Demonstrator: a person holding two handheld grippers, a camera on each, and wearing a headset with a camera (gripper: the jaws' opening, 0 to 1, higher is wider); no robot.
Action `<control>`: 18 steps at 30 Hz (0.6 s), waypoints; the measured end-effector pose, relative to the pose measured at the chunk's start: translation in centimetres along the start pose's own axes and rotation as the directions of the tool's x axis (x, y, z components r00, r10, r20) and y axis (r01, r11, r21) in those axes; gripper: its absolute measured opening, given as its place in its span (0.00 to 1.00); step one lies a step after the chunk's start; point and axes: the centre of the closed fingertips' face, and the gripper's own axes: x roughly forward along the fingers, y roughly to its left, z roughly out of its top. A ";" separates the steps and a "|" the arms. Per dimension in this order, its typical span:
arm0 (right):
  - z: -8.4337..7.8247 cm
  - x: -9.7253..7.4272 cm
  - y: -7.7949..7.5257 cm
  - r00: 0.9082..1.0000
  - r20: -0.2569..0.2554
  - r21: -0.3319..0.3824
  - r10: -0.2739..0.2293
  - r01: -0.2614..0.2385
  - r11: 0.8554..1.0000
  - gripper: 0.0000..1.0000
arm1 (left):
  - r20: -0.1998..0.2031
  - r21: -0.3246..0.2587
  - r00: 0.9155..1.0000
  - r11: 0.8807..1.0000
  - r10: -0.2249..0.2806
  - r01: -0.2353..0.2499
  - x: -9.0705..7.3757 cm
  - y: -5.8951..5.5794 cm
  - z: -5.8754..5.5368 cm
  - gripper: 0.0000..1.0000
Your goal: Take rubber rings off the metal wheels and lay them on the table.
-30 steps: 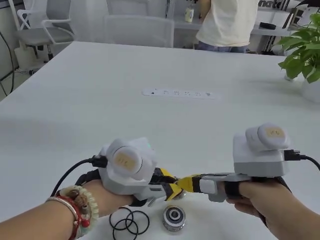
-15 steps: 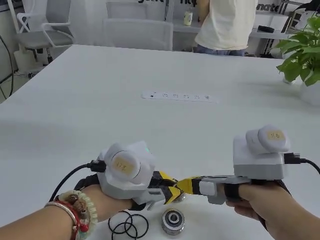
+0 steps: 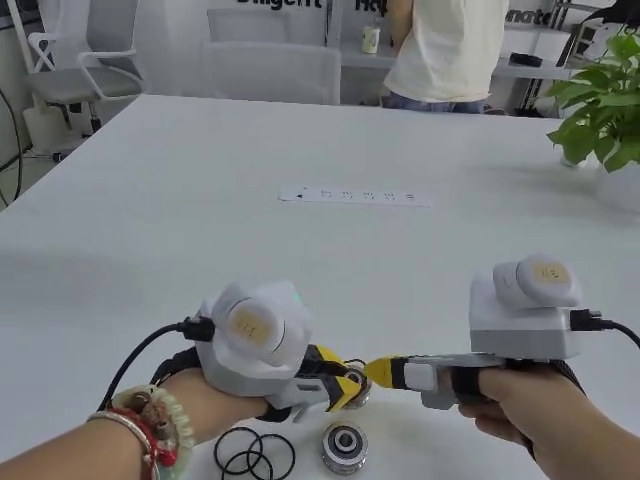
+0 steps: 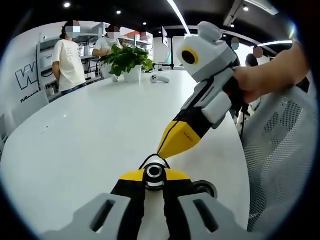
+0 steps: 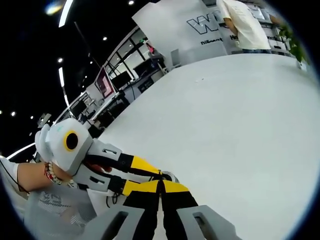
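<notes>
Head view: loose rubber rings [image 3: 255,452] lie by a bare metal wheel [image 3: 345,447] on my desk [image 3: 300,250]. The left gripper [image 3: 348,386] pinches a second wheel [image 4: 155,171], and the right gripper [image 3: 377,372], pressed together, is at its ring [image 4: 149,160]. I judge that one still needs removing.

Three thin black rubber rings [image 3: 255,455], two small silver metal wheels [image 3: 345,447], one flat white power strip [image 3: 355,196] and one leafy green potted plant [image 3: 600,110] on a white worktop [image 3: 200,230].

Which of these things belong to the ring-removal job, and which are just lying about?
Job: clamped metal wheel, its rubber ring, loose rubber rings, loose metal wheel, left gripper, right gripper.
Lying about: power strip, potted plant, office chair.
</notes>
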 end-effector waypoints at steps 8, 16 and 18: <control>0.5 -0.2 -0.2 1.000 0.022 0.018 -0.002 0.002 1.000 0.00 | 0.004 0.008 1.000 1.000 -0.014 0.014 -0.8 0.1 1.2 0.16; 1.1 -0.5 -0.3 0.999 0.047 0.033 -0.003 0.001 0.999 0.00 | -0.016 0.072 1.000 0.997 -0.023 0.024 -1.6 -0.2 2.1 0.24; 1.3 -0.6 -0.4 0.998 0.055 0.035 -0.003 0.001 0.999 0.00 | -0.030 0.087 0.999 0.996 -0.026 0.029 -1.9 -0.2 2.2 0.25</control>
